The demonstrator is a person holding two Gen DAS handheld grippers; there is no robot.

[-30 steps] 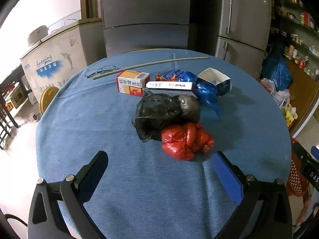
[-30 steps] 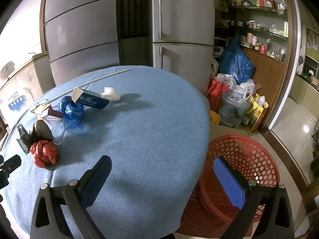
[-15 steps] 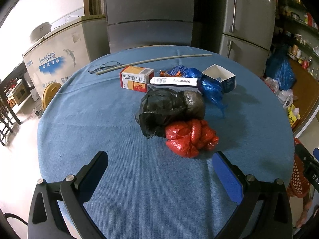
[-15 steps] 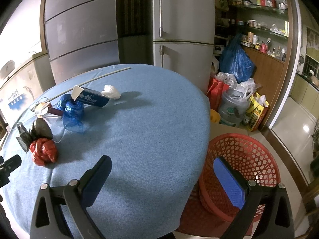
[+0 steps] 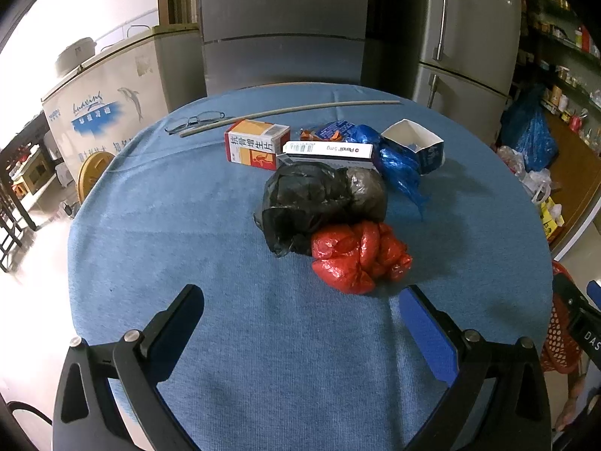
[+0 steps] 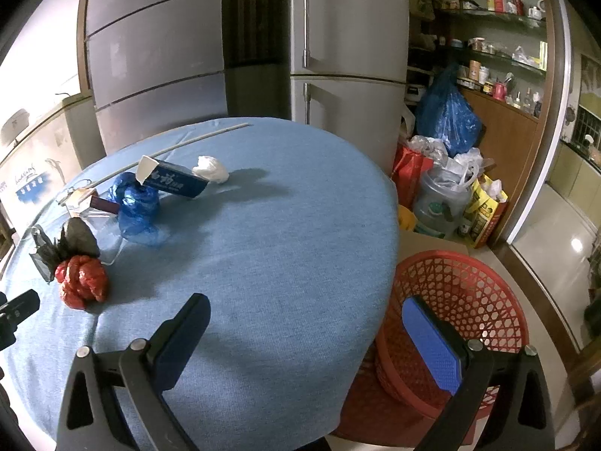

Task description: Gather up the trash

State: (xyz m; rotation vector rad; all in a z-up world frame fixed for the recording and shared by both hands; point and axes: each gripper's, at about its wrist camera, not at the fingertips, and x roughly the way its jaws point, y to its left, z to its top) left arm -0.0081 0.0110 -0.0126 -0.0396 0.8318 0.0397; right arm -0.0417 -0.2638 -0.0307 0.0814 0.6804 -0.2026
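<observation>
A crumpled red plastic bag point(image 5: 358, 257) lies on the round blue table point(image 5: 225, 338), touching a black bag point(image 5: 319, 199) behind it. Further back lie a blue bag point(image 5: 400, 169), an orange-and-white box point(image 5: 255, 144), a long white box point(image 5: 326, 149) and an open blue-white carton point(image 5: 415, 143). My left gripper point(image 5: 300, 300) is open and empty, just short of the red bag. My right gripper point(image 6: 306, 308) is open and empty, over the table's right edge beside a red mesh basket point(image 6: 462, 300) on the floor. The red bag also shows in the right wrist view point(image 6: 80, 280), as does white crumpled paper point(image 6: 211, 169).
A thin long stick point(image 5: 293, 112) and a pair of glasses point(image 5: 195, 122) lie at the table's far side. Grey fridges point(image 5: 469, 30) stand behind. Bags and a jug point(image 6: 443, 195) crowd the floor right of the table. A white chest freezer point(image 5: 112, 94) stands at left.
My left gripper has moved a little forward towards the red bag, which now sits closer between the fingers. The right gripper has hardly moved.
</observation>
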